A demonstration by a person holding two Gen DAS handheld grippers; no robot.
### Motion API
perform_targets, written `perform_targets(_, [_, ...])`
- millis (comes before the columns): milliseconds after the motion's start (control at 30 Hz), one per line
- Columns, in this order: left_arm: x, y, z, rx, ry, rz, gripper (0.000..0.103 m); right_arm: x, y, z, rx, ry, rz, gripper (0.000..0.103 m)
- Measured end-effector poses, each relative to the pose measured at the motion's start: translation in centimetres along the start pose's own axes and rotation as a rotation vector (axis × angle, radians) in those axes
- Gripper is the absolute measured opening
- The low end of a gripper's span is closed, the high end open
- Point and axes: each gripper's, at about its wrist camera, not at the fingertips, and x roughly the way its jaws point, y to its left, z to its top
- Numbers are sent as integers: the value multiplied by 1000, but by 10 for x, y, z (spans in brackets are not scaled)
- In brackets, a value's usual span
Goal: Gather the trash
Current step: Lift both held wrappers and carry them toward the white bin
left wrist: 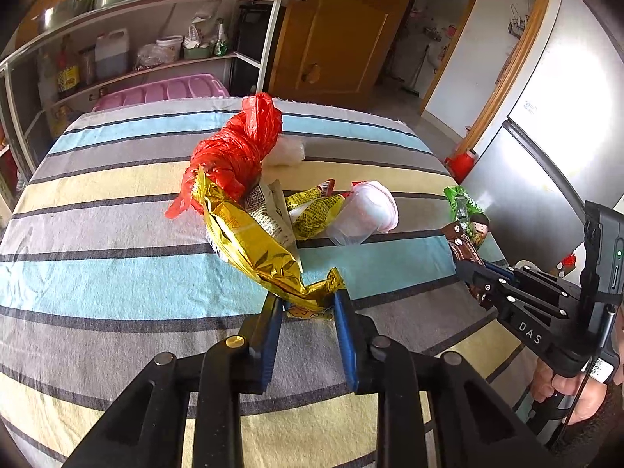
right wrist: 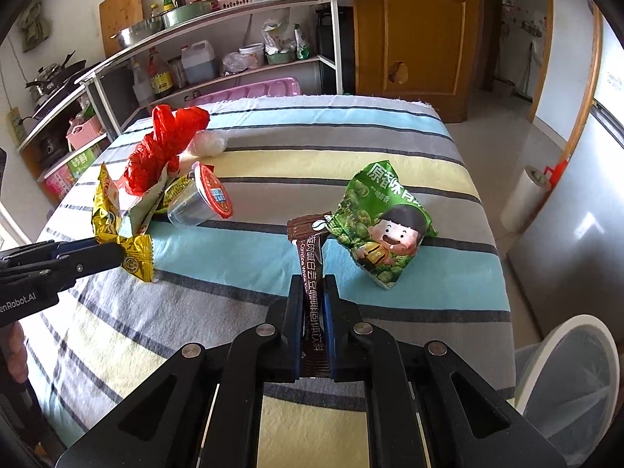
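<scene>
My left gripper is shut on the end of a gold foil snack bag, lifted above the striped cloth; it also shows in the right wrist view with the gold bag. My right gripper is shut on a brown coffee sachet, also seen in the left wrist view. A red plastic bag, a clear cup with a red lid, a yellow wrapper and a green pea snack bag lie on the cloth.
The table carries a striped cloth. A white-rimmed bin with a liner stands at the table's right. A shelf with bottles and pots stands behind, and a wooden door is at the back.
</scene>
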Motion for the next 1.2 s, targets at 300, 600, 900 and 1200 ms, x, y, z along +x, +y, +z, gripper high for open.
perform_targets(300, [-20,-14,-14,34,-24,-24,26,-24,8,-8,13,-44,20,9])
perform_targets(600, [-31,-40,-25,99,-34,-60,26,-48,7,-22,44,-89,33,9])
perform_targets(900, [-40,-79,-30,191,-58,-120,26,-82,-7,-38,86,-147,-12,9])
perform_targets(1200, [-36,-127,-28,278,-62,-186,26,-118,-40,-54,160,-200,-86,9])
